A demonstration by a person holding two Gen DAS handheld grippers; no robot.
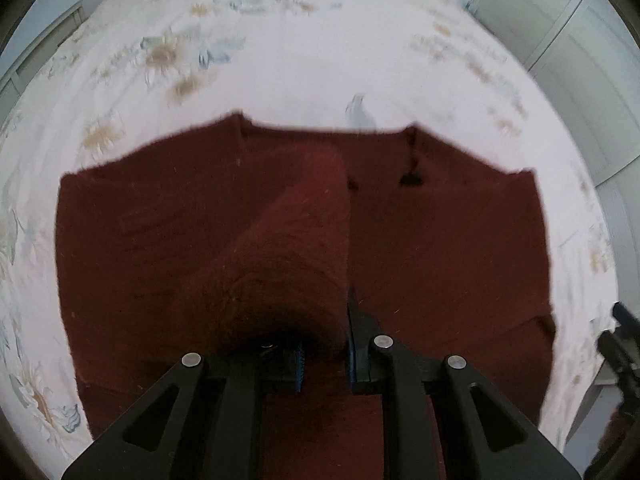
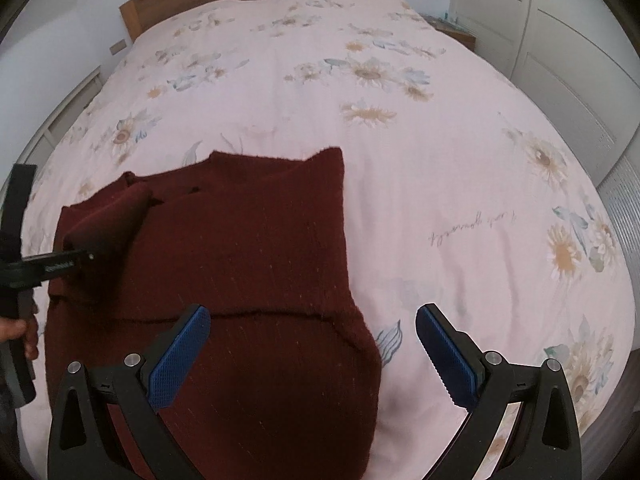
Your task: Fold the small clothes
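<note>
A dark red knitted sweater (image 1: 440, 248) lies spread on the bed, neckline toward the headboard. My left gripper (image 1: 326, 354) is shut on a sleeve (image 1: 288, 248) of it, which rises in a fold from the jaws and drapes across the sweater's body. In the right wrist view the same sweater (image 2: 248, 264) lies at the lower left, with the left gripper (image 2: 82, 258) pinching the sleeve (image 2: 108, 220) at its left side. My right gripper (image 2: 312, 356) stands open above the sweater's lower right edge, with nothing pressed between its blue pads (image 2: 180, 356).
The pale pink floral bedspread (image 2: 440, 160) covers the whole bed. A wooden headboard (image 2: 248, 0) stands at the far end. White wardrobe doors (image 2: 560, 52) run along the right side. A hand (image 2: 24, 332) holds the left tool at the left edge.
</note>
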